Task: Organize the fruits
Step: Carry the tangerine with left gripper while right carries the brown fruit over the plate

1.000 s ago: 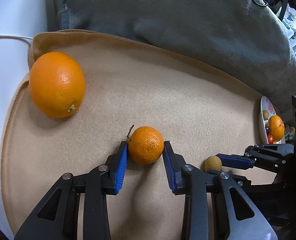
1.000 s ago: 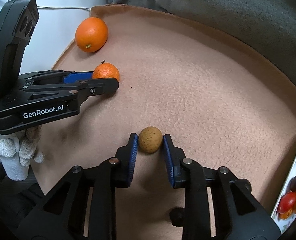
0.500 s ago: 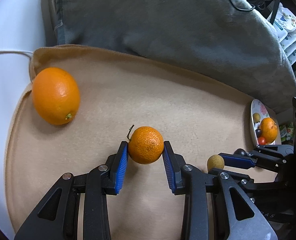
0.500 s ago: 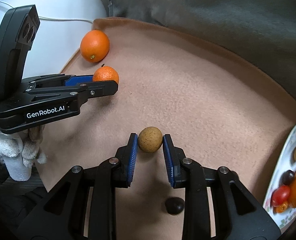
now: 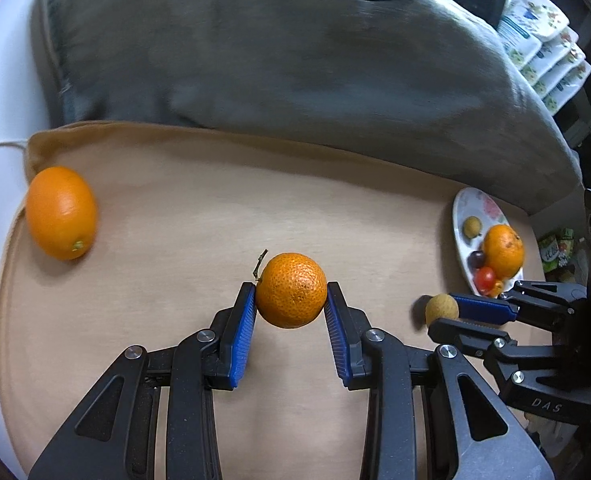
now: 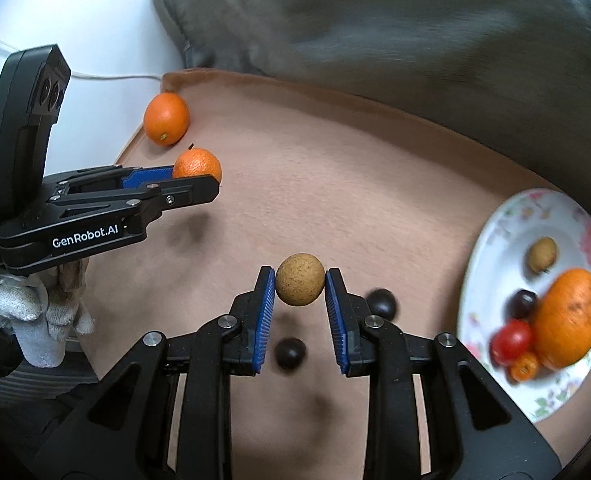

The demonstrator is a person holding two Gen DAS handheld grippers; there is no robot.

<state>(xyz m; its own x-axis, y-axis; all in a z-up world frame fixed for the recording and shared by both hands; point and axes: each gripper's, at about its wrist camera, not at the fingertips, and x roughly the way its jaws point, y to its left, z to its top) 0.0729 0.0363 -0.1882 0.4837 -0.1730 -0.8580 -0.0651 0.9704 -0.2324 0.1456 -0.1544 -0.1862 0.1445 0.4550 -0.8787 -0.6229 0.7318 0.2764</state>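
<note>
My left gripper (image 5: 290,300) is shut on a small stemmed mandarin (image 5: 291,290), held above the tan cloth (image 5: 175,208). My right gripper (image 6: 300,286) is shut on a small round brown fruit (image 6: 300,285), also lifted off the cloth. In the right wrist view the left gripper (image 6: 199,178) holds the mandarin (image 6: 196,164) at the left. In the left wrist view the right gripper (image 5: 449,312) carries the brown fruit (image 5: 441,309) at the right. A large orange (image 5: 61,213) lies at the cloth's left edge. A floral plate (image 6: 491,260) at the right holds an orange, a brown fruit, a dark fruit and red tomatoes.
Two dark round fruits (image 6: 382,303) (image 6: 290,353) lie on the cloth below my right gripper. A grey cushion (image 5: 275,48) borders the cloth at the back. A stack of floral dishes (image 5: 543,52) stands at the far right. A gloved hand (image 6: 35,320) holds the left gripper.
Both grippers have risen off the cloth with their fruit and shifted toward the plate, which now shows more fully. Two dark fruits have come into view under the right gripper.
</note>
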